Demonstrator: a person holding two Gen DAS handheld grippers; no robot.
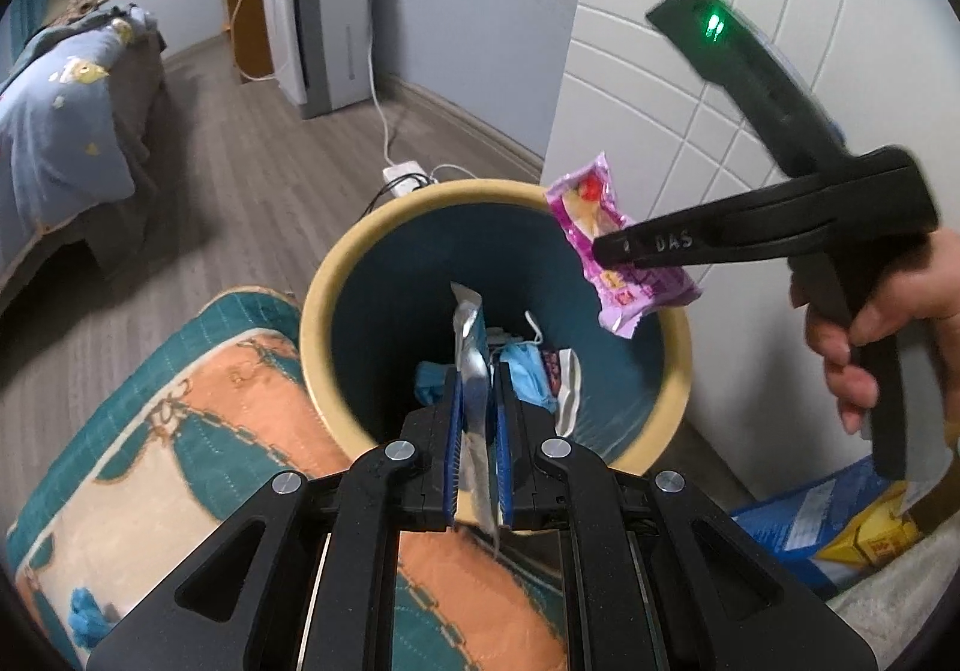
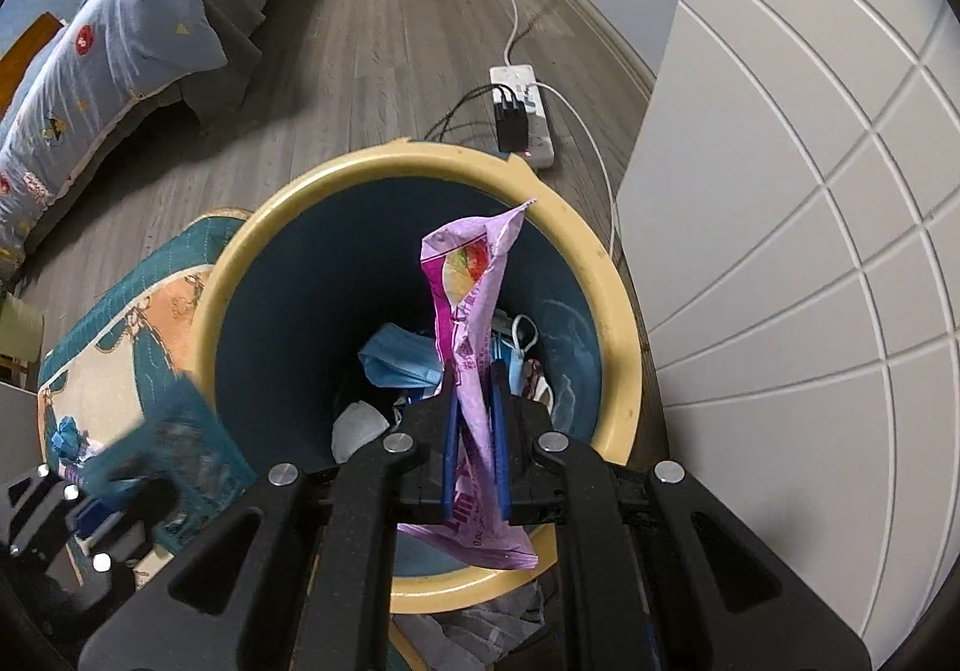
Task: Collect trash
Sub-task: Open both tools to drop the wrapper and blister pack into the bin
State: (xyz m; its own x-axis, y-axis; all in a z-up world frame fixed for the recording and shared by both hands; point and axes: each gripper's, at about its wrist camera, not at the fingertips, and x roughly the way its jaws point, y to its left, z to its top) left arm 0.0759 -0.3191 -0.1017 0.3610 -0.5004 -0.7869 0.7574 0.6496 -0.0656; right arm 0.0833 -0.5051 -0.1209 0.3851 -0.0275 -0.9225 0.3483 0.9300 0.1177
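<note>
Both grippers hung over the bin (image 2: 606,275) at frame centre: the left gripper (image 1: 478,401) pinched a silver wrapper (image 1: 471,365), the right gripper (image 2: 474,407) a pink wrapper (image 2: 465,311). Light foil might cling to pads or drift outside the rim.

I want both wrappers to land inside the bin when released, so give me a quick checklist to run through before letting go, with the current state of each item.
1. Left gripper shut on the silver wrapper: ok.
2. Right gripper shut on the pink wrapper: ok.
3. Silver wrapper over the bin opening: ok, by the left wrist view.
4. Pink wrapper over the opening: ok in the right wrist view; in the left wrist view it hangs near the rim, so check.
5. Room in the bin: ok, the blue masks and other trash lie low at the bottom.
6. Grippers apart from each other: ok.
</note>
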